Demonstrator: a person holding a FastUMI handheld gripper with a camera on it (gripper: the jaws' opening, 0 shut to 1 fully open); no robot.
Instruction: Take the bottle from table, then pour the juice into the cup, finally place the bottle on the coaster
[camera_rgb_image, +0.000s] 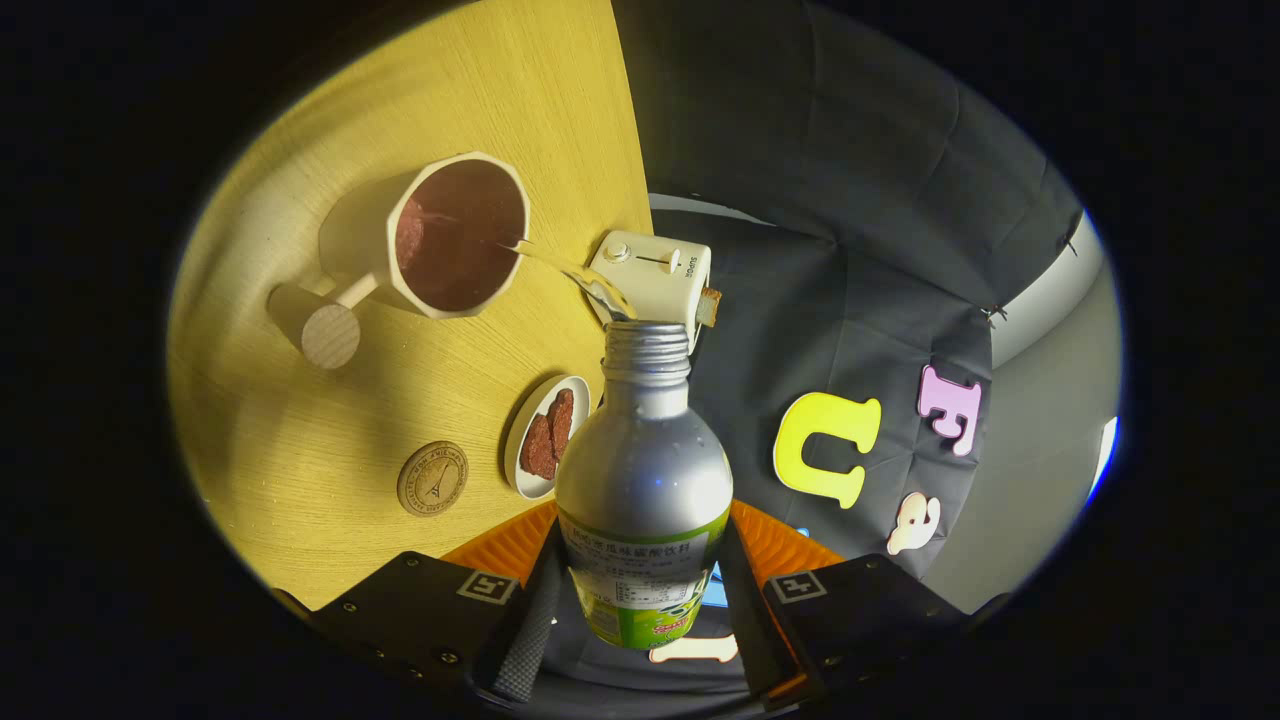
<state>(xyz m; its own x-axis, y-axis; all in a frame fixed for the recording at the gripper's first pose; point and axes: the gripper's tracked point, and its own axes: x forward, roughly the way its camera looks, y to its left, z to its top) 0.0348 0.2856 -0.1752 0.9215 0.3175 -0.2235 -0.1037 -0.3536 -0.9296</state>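
**Pouring juice into cup**

Cup (455, 235) on table (300, 480), catching stream; coaster (432, 478) nearer, awaiting bottle; plate (545, 437) and toaster (655, 275) alongside. Bottle (645, 470) clamped between both fingers of hand-held gripper (640, 600), tipped so neck aims cupward.

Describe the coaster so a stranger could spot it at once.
Start at the wooden table. Beside the small plate of dark slices lies the coaster, ahead of the gripper holding the bottle. It alone is flat, round and brown.
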